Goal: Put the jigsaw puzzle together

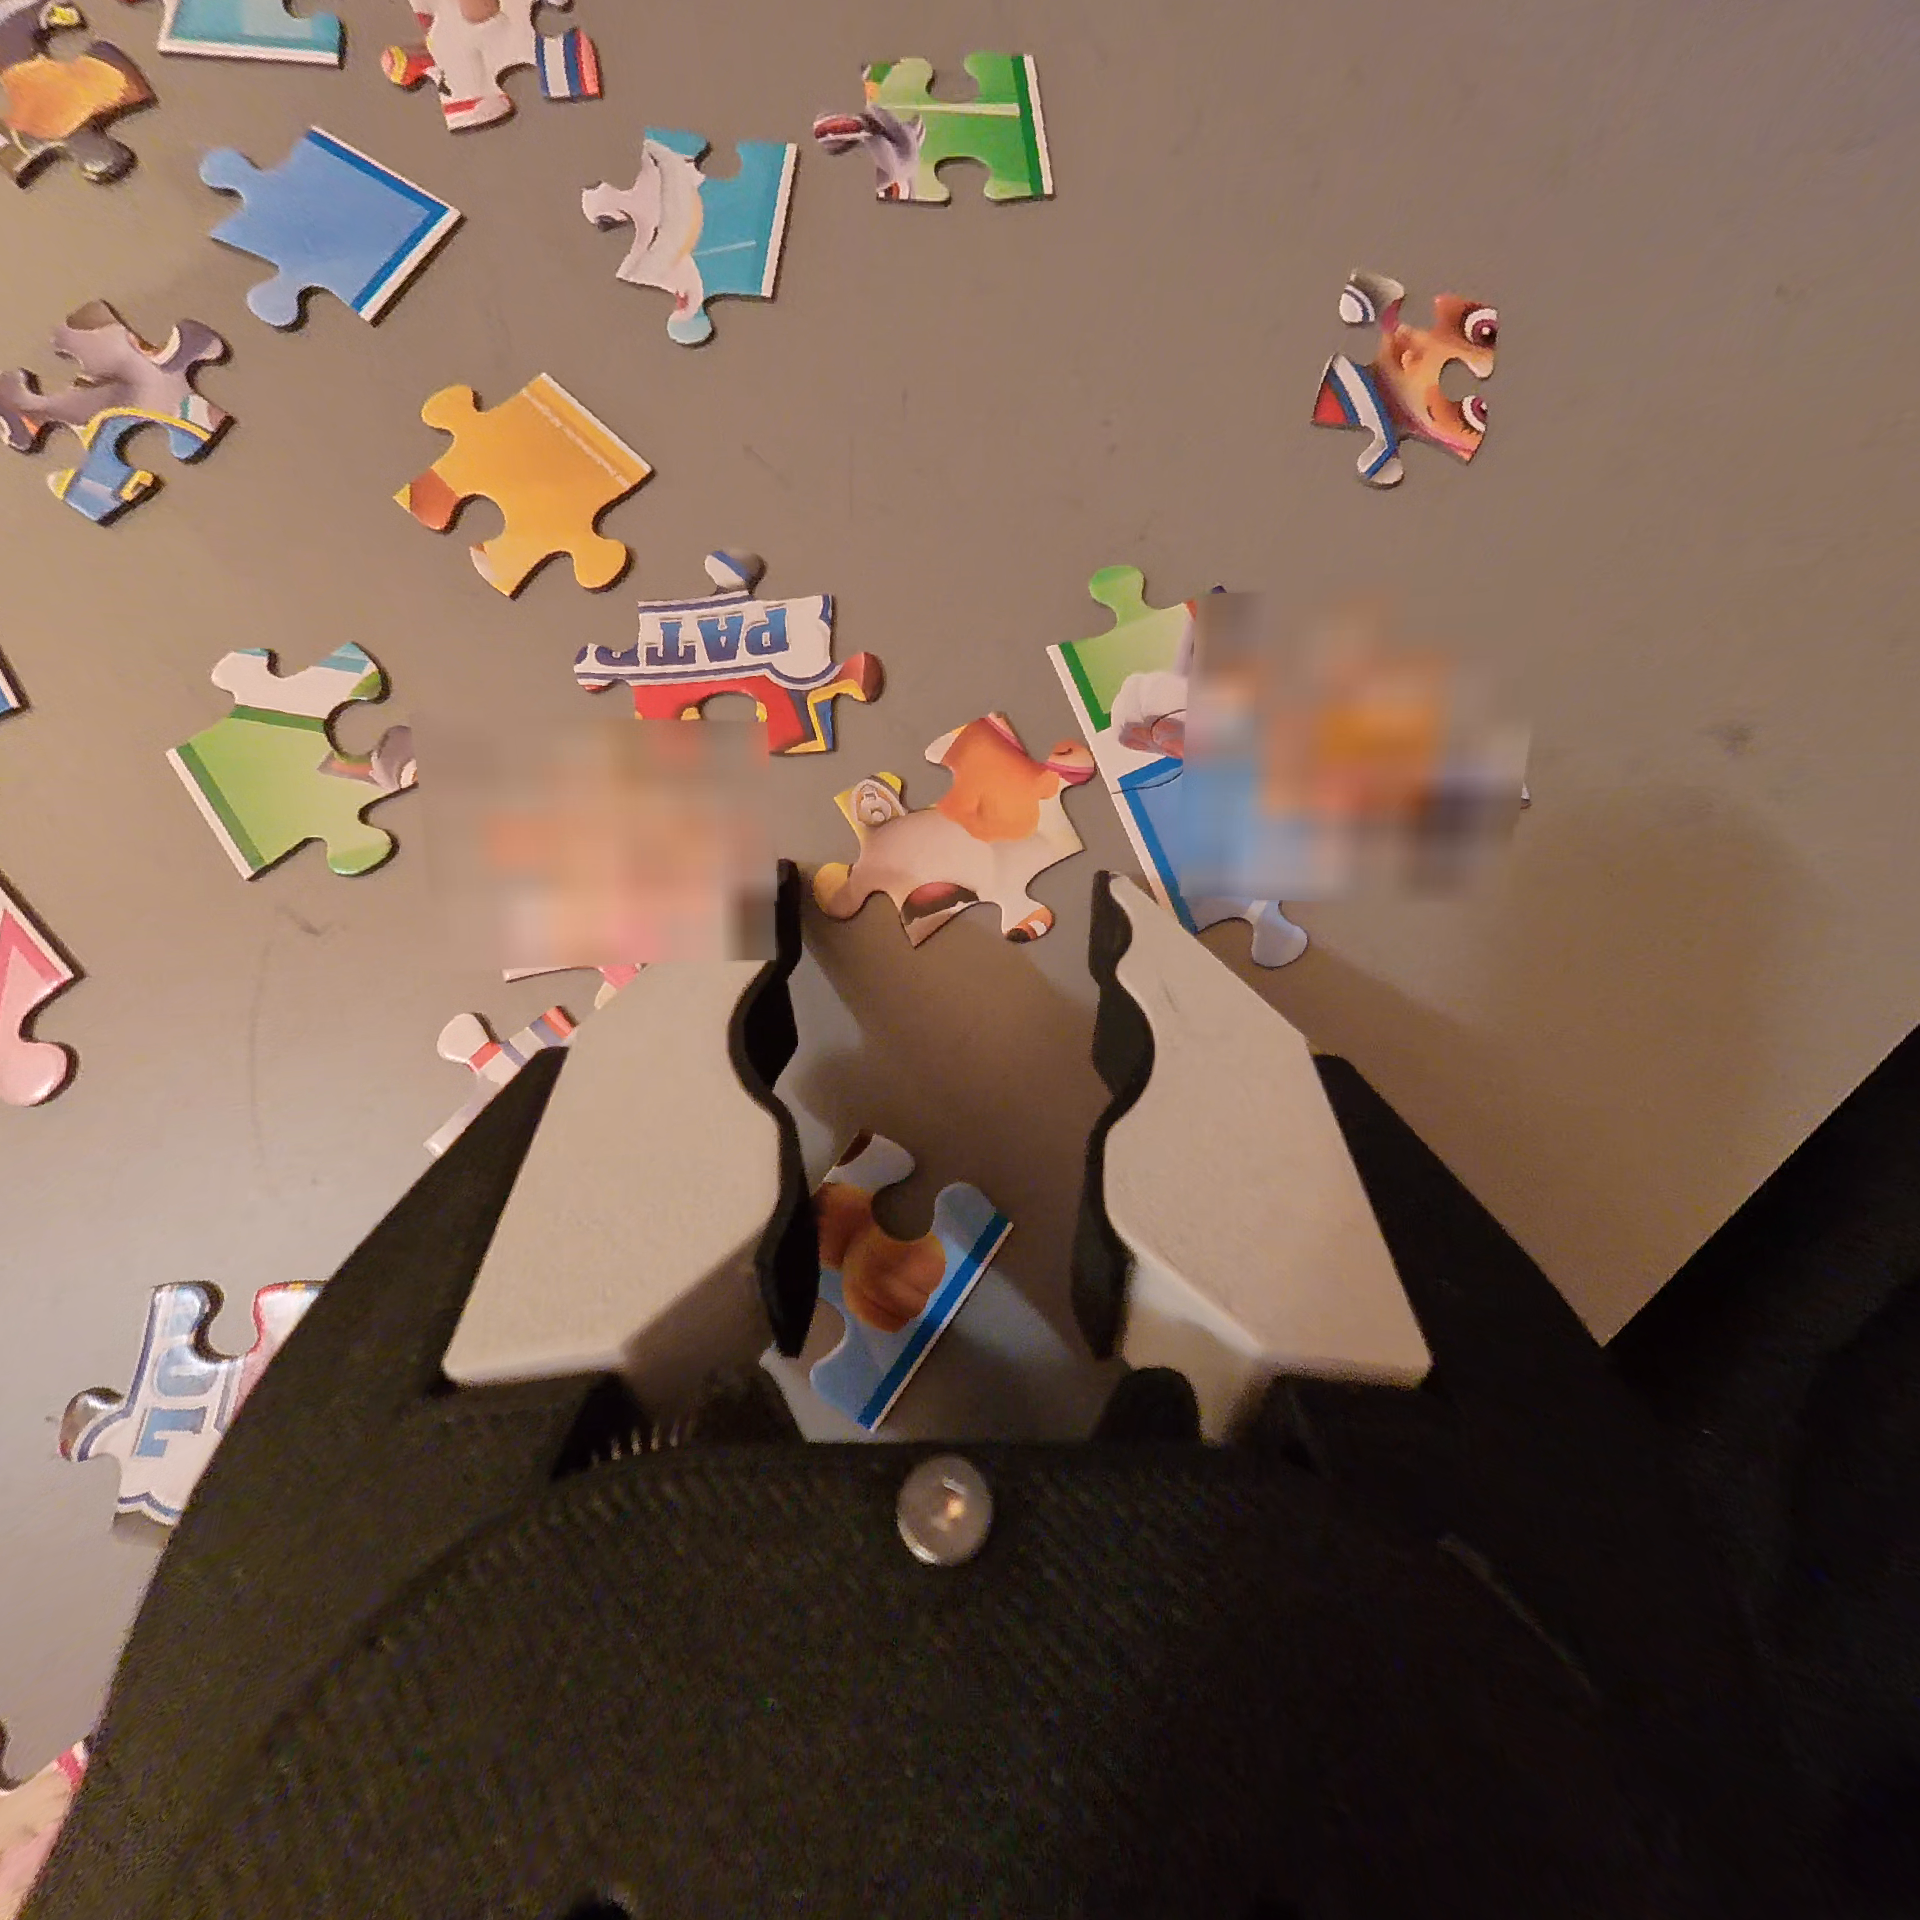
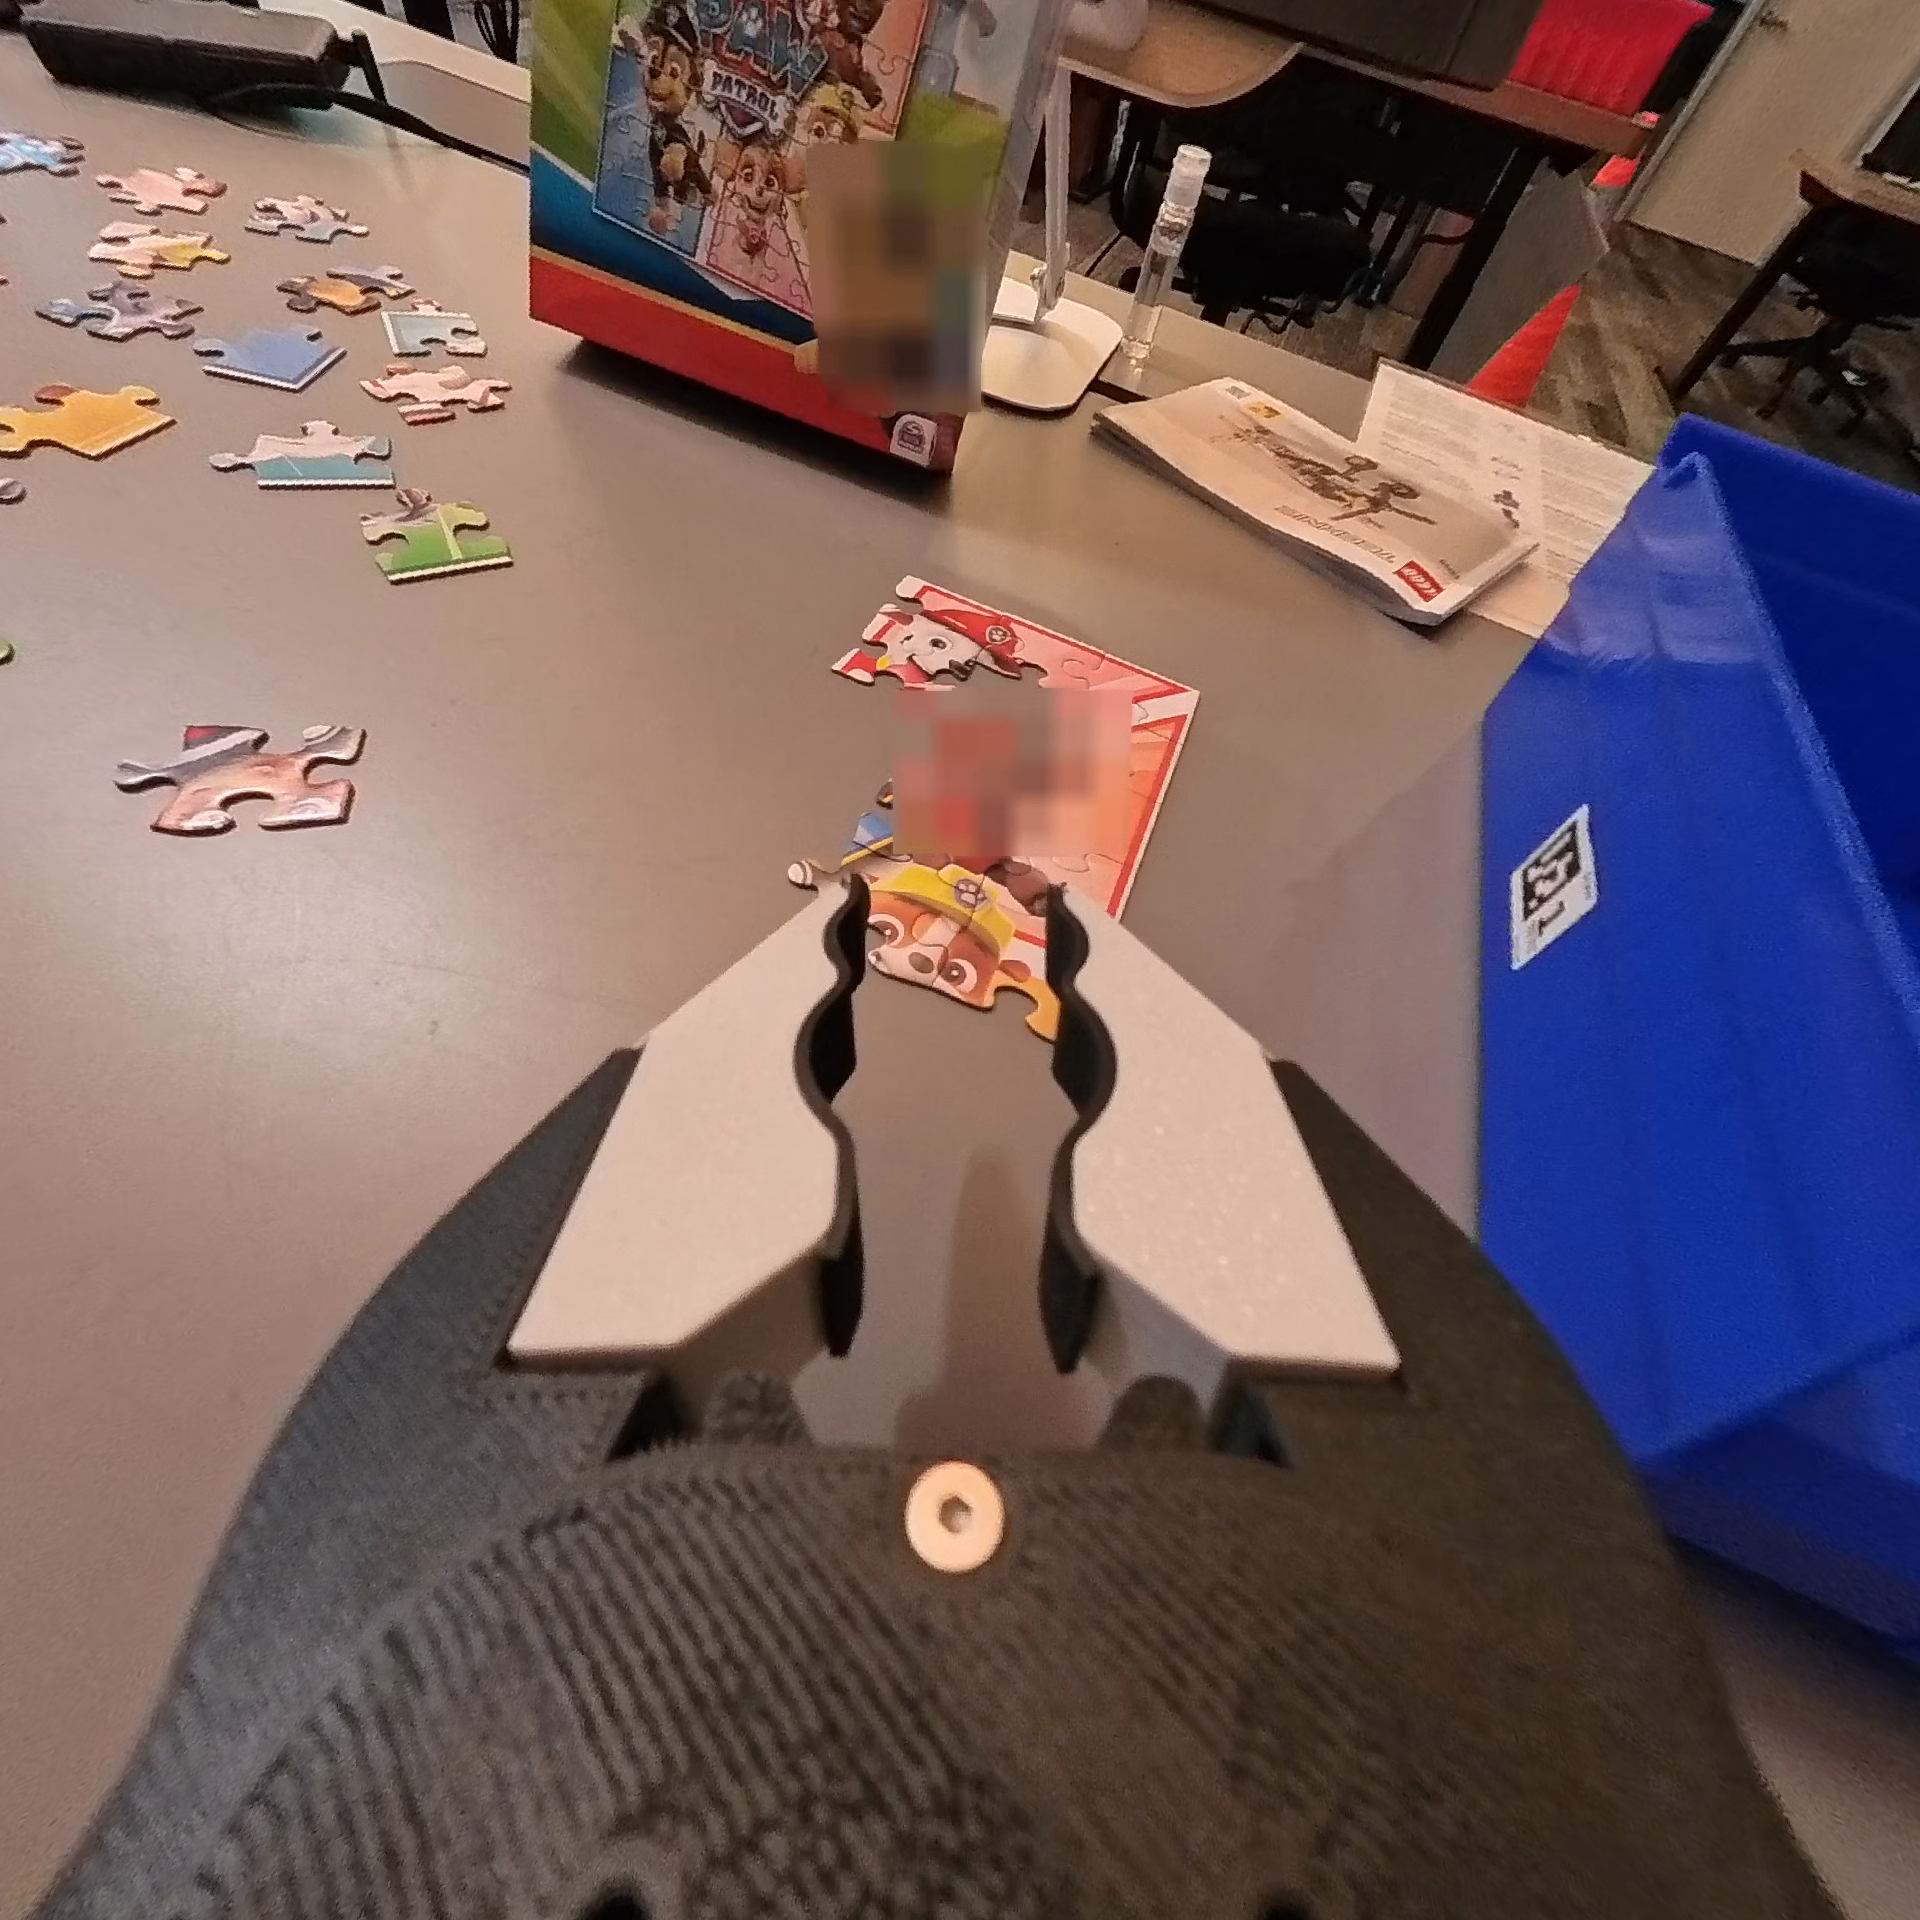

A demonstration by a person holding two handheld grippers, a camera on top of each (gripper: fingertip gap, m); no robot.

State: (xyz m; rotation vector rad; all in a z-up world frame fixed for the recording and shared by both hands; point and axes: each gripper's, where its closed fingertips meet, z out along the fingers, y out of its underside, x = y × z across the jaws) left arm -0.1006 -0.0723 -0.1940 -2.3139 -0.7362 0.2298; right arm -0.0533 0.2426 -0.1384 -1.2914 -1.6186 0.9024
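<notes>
My left gripper (image 1: 945, 878) is open and empty, hovering low over the grey table (image 1: 1039, 416). An orange-and-white puzzle piece (image 1: 961, 831) lies flat just beyond its fingertips. A piece with a blue edge (image 1: 899, 1283) lies on the table under the gap between its fingers. My right gripper (image 2: 956, 899) stands partly open at the near end of a joined patch of puzzle (image 2: 1132, 727) with a red border. The patch's nearest piece, showing a yellow hat (image 2: 951, 945), lies flat between and beneath the fingertips. The right finger (image 2: 1070, 966) overlaps its orange tab.
Several loose pieces lie scattered to the left, such as a yellow one (image 1: 530, 483) and a green one (image 2: 436, 540). A joined green-and-blue bordered group (image 1: 1127, 649) lies right of my left gripper. The puzzle box (image 2: 748, 208), a booklet (image 2: 1320, 499) and a blue bin (image 2: 1714, 935) stand at the right. The yellow hat (image 2: 951, 945) sits 6 centimetres or so from the ends of my right fingers.
</notes>
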